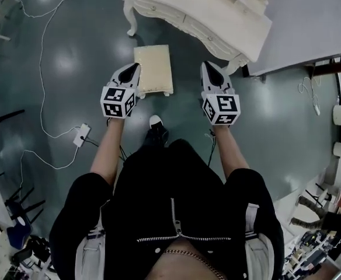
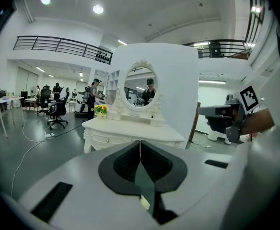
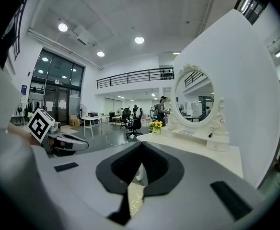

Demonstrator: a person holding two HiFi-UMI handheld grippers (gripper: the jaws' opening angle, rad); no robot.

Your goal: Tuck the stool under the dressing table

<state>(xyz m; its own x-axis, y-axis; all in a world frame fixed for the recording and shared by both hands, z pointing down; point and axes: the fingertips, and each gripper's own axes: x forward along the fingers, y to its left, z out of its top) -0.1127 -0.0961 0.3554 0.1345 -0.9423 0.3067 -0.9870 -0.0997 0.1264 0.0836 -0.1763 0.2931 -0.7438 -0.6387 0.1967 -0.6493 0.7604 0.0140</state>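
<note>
The cream stool (image 1: 153, 69) stands on the dark floor just in front of the white dressing table (image 1: 197, 17), outside it. My left gripper (image 1: 134, 67) hovers at the stool's left edge, shut and empty. Off the stool's right side, near the table's front leg, my right gripper (image 1: 209, 66) is also shut with nothing in it. In the left gripper view the shut left gripper (image 2: 140, 145) points at the dressing table (image 2: 130, 131) with its oval mirror (image 2: 140, 86). In the right gripper view the stool (image 3: 136, 195) shows below the shut right gripper (image 3: 141, 148).
A tall white panel (image 1: 310, 22) stands behind the table at the right. White cables and a power strip (image 1: 81, 134) lie on the floor at the left. The person's shoe (image 1: 156, 127) is just behind the stool. Desks, office chairs (image 2: 58, 111) and people are far off.
</note>
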